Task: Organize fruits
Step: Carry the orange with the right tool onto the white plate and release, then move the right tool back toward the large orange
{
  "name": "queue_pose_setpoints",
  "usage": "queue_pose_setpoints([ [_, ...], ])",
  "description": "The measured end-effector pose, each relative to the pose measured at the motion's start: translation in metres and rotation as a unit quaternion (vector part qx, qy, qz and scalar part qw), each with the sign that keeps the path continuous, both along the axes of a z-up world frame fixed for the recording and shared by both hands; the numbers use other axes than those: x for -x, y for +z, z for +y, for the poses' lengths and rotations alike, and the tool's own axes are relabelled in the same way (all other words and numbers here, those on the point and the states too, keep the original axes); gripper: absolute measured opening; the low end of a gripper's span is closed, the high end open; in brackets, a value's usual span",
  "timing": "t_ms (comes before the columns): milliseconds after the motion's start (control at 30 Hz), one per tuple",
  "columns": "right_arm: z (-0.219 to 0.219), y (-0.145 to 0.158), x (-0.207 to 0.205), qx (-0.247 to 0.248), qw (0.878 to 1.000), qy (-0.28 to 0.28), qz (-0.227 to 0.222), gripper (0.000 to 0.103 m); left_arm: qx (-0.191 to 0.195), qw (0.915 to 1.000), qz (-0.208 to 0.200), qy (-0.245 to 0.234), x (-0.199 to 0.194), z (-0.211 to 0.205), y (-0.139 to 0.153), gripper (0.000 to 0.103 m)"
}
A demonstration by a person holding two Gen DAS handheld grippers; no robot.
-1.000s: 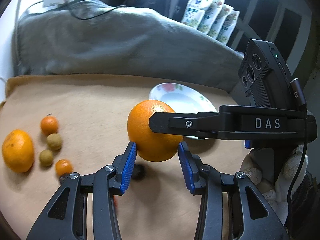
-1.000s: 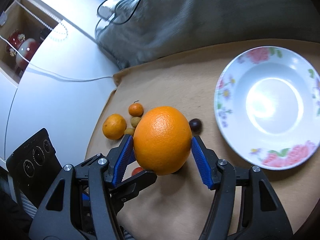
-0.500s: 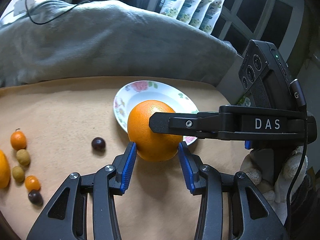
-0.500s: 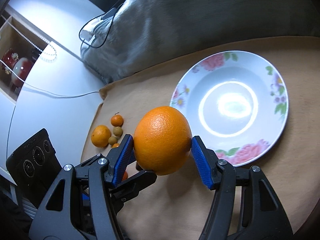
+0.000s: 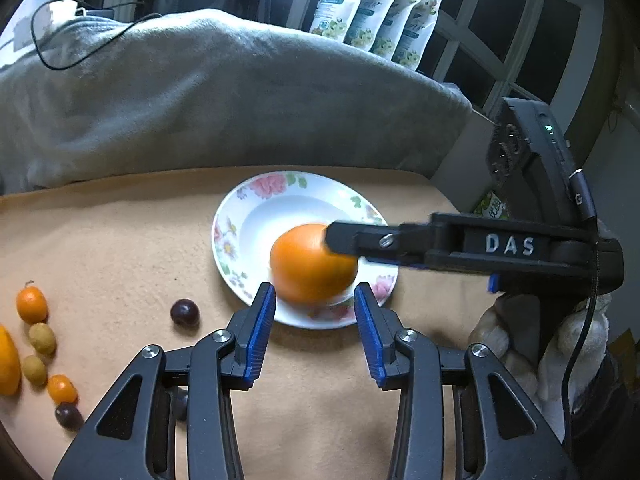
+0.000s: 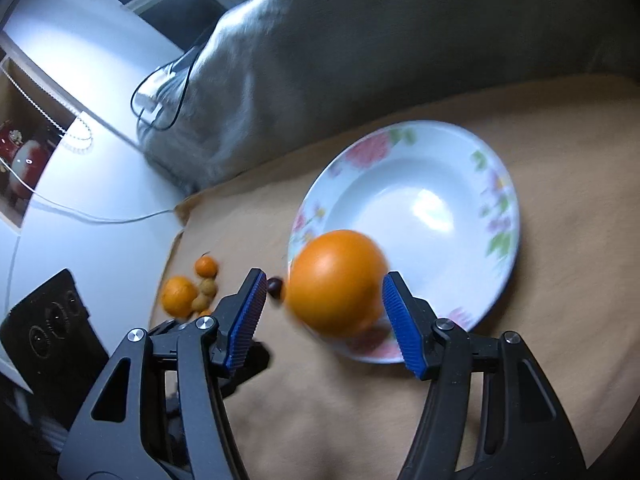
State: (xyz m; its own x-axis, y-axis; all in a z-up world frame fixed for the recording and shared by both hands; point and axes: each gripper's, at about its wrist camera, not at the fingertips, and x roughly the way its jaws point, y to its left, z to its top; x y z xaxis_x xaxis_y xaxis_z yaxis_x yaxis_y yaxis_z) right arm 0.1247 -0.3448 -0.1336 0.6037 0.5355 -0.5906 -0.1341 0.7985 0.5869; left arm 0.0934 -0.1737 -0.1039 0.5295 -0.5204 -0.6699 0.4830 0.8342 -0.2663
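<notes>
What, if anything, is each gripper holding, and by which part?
Cannot tell: the blurred orange lies between the right gripper's pads, a gap at one. The left gripper, jaws just closing, holds nothing.

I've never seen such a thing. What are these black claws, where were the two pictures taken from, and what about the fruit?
No robot: a person holds a two-finger clamp in each hand, each with a camera looking along its fingers. One picture comes from the left gripper, the other from the right gripper. On the tan cloth lie a flowered plate, a dark grape and a cluster of small fruits. The large orange is between the right gripper's pads above the plate, blurred, with a gap beside one pad, so it looks loose. The left gripper's jaws have just been closing, empty.
</notes>
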Motion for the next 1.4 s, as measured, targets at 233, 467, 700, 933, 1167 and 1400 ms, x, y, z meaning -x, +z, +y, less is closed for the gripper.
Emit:
queue_pose_setpoints([
  [233,-0.017,0.020,0.018,0.032,0.998,-0.034,-0.042,0.070,-0.001,0.9999,-0.006,0.009,0.007,0.010,0.004,0.039],
  [467,-0.017,0.032,0.043,0.079,0.992,-0.055,-0.082,0.084,-0.006,0.9998,-0.014,0.016,0.012,0.015,0.008,0.040],
  [700,0.000,0.040,0.063,0.128,0.984,-0.051,-0.114,0.092,-0.015,0.9990,-0.018,0.038,0.018,0.030,0.009,0.060],
  [933,0.012,0.038,0.072,0.134,0.983,-0.040,-0.117,0.093,-0.024,0.9973,-0.027,0.064,0.024,0.050,0.012,0.068],
  [1167,0.019,0.037,0.075,0.132,0.984,-0.035,-0.118,0.093,-0.036,0.9941,-0.035,0.096,0.029,0.080,0.016,0.070],
  [1400,0.034,0.040,0.078,0.139,0.982,-0.015,-0.131,0.093,-0.055,0.9872,-0.038,0.145,0.039,0.120,0.016,0.070],
])
